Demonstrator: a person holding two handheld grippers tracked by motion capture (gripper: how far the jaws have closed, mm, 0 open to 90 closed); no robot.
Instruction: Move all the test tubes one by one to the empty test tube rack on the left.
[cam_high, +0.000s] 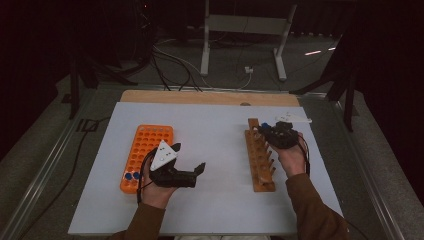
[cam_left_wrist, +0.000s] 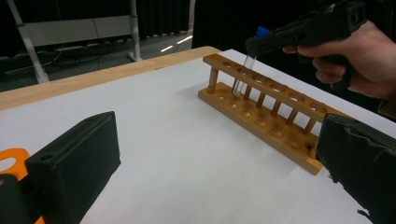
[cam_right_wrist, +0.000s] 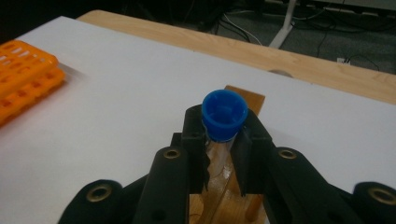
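Atop wooden table (cam_high: 200, 96): white sheet (cam_high: 210, 150).

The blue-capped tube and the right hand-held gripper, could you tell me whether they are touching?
Touching. In the right gripper view the right hand-held gripper has its jaws closed against the clear glass of the blue-capped tube just below the cap, over the wooden rack.

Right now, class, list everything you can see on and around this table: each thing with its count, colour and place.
Wooden rack: one, brown, table's right side.
Orange rack: one, table's left; two blue caps in its near end.
Test tube: one, clear with blue cap, entering the wooden rack's far end.
Table: one, white sheet over wood.
White frame: one, on the floor beyond.
Left gripper: black, open, beside the orange rack.
Right gripper: black, shut on the tube.
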